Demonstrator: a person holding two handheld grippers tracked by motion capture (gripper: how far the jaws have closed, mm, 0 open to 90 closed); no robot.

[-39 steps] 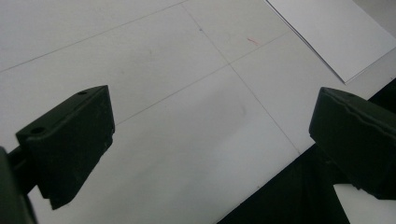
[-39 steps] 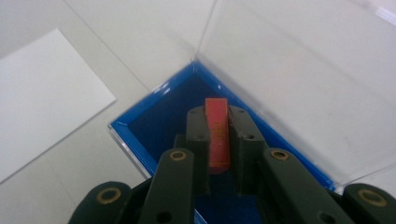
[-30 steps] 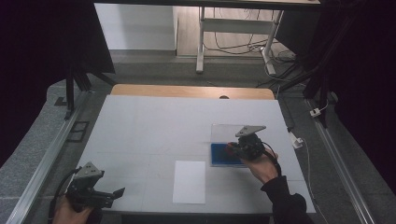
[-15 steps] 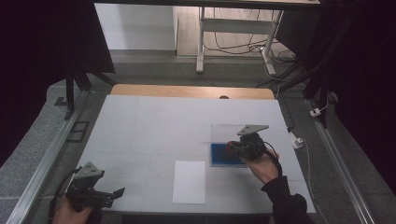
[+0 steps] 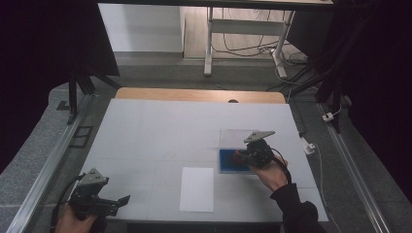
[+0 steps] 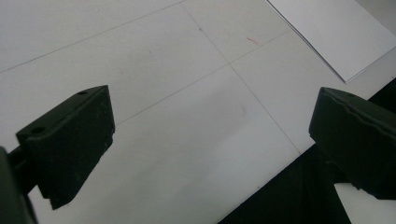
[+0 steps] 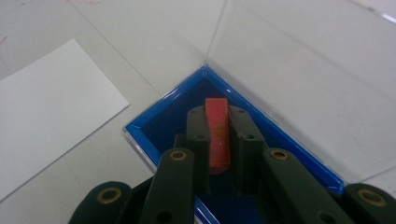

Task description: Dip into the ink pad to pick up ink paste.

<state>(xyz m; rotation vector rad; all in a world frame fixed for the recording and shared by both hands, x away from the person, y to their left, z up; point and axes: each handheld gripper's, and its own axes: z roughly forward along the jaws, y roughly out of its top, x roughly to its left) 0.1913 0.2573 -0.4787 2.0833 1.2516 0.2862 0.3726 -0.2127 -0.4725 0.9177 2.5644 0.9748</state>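
Right tongs (image 7: 218, 122): black jaws drawn narrow, pinching a thin, flat red block (image 7: 217, 133) on its two faces; the block stands on edge, directly above the blue tray.
Left tongs (image 6: 210, 140): blocky matte black jaws standing wide with nothing between them, well apart from the blue tray, at the near left corner of the surface.
Blue tray (image 7: 163, 112): shallow, glossy, rectangular, dark inside; a clear hinged lid (image 7: 299, 79) lies open flat behind it.
Paper sheet (image 5: 197, 189): plain white rectangle, just left of the blue tray.
Surface (image 5: 160, 131): matte white, faint grid lines.
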